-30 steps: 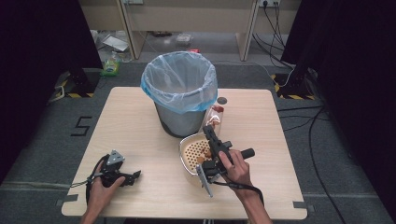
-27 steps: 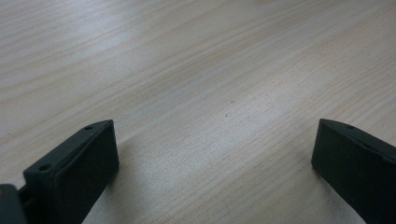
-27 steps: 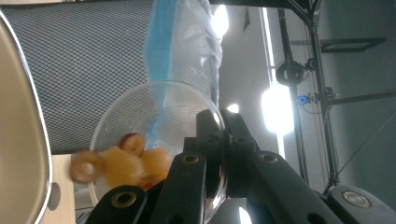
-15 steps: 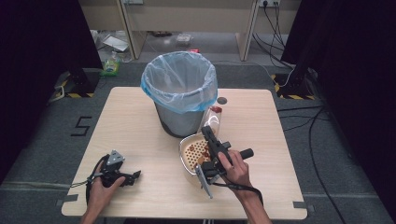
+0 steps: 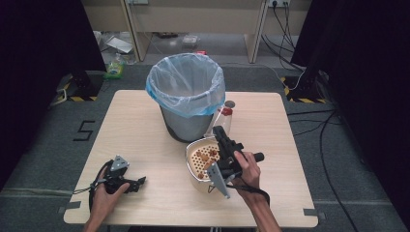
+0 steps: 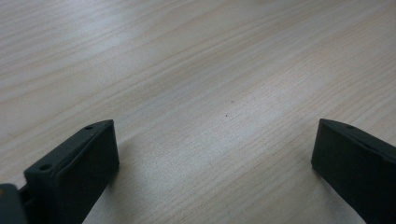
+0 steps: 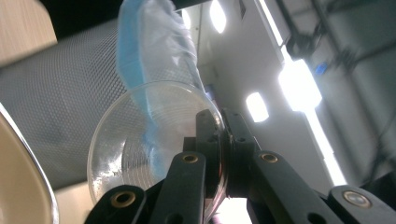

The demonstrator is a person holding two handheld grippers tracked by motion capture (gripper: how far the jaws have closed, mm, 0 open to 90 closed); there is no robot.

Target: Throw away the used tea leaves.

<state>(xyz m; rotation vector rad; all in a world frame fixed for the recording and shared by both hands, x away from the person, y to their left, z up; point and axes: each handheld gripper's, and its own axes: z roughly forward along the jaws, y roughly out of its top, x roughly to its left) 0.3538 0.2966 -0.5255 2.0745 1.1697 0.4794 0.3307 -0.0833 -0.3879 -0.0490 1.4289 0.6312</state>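
Observation:
My right gripper (image 5: 220, 134) is shut on the wall of a clear plastic cup (image 5: 223, 118), held tilted beside the grey mesh bin (image 5: 186, 123). In the right gripper view the jaws pinch the cup (image 7: 140, 144) close together, with the bin's mesh (image 7: 56, 98) and its blue bag (image 7: 149, 51) just behind. A white bowl (image 5: 192, 169) with brown food bits sits under that hand. My left gripper (image 5: 138, 182) rests on the table at the front left. Its jaws stand wide apart over bare wood (image 6: 215, 154).
The bin with its blue liner (image 5: 186, 84) stands at the middle back of the wooden table (image 5: 135, 130). A small dark round object (image 5: 229, 104) lies to the bin's right. Cables and boxes lie on the floor beyond the table.
The right gripper with the cup has shifted slightly left, toward the bin. The left gripper has not moved.

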